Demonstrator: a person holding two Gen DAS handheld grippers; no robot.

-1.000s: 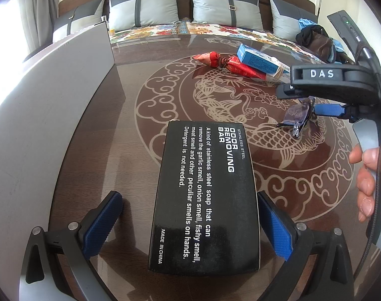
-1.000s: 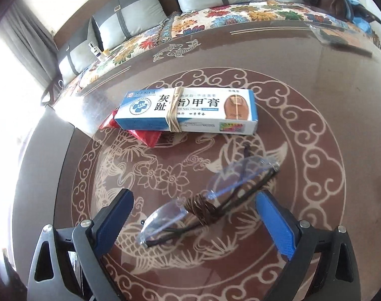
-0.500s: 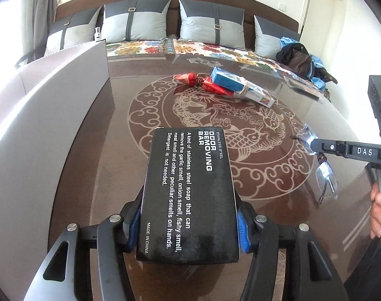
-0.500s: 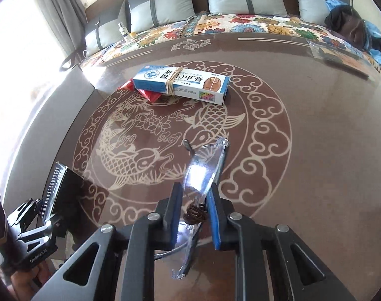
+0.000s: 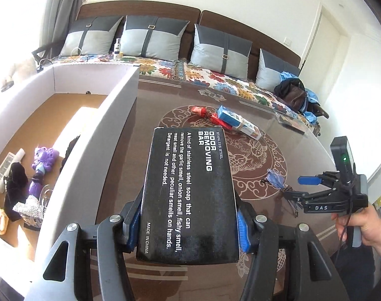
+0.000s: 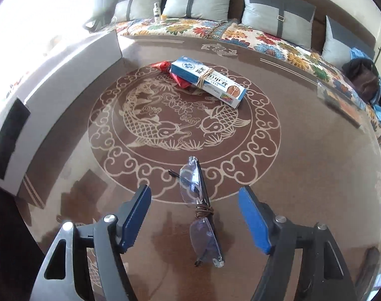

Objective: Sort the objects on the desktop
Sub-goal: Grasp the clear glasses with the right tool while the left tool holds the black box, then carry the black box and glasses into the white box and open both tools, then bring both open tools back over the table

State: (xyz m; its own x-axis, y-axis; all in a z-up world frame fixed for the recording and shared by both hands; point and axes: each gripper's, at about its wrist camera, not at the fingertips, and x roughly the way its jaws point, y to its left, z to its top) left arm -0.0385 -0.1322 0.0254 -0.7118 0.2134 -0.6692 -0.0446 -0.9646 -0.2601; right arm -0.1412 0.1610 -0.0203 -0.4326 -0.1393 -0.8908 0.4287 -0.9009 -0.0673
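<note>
Left wrist view: the left hand-held gripper (image 5: 189, 228) is clenched on a black box (image 5: 189, 193) printed "ODOR REMOVING BAR", its blue pads pressing the box's two long sides, and the box is lifted clear of the desk (image 5: 303, 233). At 9 o'clock from the box stands a white-walled storage box (image 5: 110, 115); a purple toy (image 5: 43, 161) and a sparkly item lie on its brown floor. At 12 o'clock, far across the desk, a blue-and-white carton (image 5: 237, 123) rests on a red packet (image 5: 203, 113). At 3 o'clock a person's hand (image 5: 361, 228) holds the right hand-held gripper (image 5: 294, 188), which hangs just over the glasses (image 5: 275, 176).

Right wrist view: the right hand-held gripper (image 6: 194, 223) is released; its jaws have just been opening, and the folded glasses (image 6: 199, 210) lie between them on the desk (image 6: 316, 163), touching neither blue pad. A brown cord is wound around the glasses' middle. At 12 o'clock the carton (image 6: 208, 80), bound with a rubber band, lies partly over the red packet (image 6: 175, 74) at the far edge of the fish medallion. The black box (image 6: 11, 135) shows at 9 o'clock beside the storage box wall (image 6: 72, 70).
</note>
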